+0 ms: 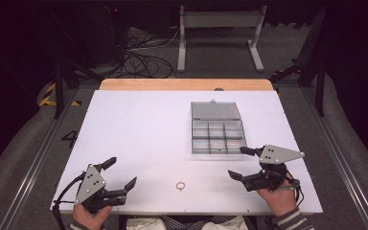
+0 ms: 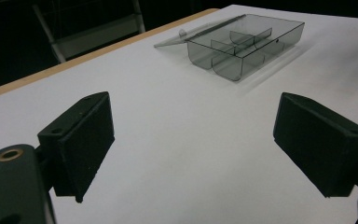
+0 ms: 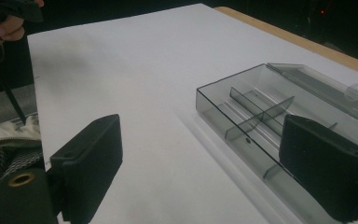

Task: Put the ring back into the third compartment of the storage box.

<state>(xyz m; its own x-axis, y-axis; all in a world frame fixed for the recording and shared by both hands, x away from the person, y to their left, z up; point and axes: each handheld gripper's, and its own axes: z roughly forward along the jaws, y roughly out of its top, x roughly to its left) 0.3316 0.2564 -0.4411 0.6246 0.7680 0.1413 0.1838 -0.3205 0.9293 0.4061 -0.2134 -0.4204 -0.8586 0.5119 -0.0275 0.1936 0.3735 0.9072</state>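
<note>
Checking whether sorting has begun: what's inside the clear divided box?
The clear box lies open, lid folded back. Its visible compartments hold nothing; the right claw covers one near corner. The ring lies outside on the table.

A dark figure "4" (image 1: 70, 138) stands on the grey floor just left of the desk (image 1: 139, 129); nothing else is legible.

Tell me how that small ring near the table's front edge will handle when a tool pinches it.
The ring looks thin and lies flat on the smooth white table, so it will probably be hard to get under and may skid. It is likely very light. If tipped on edge, it could roll.
</note>
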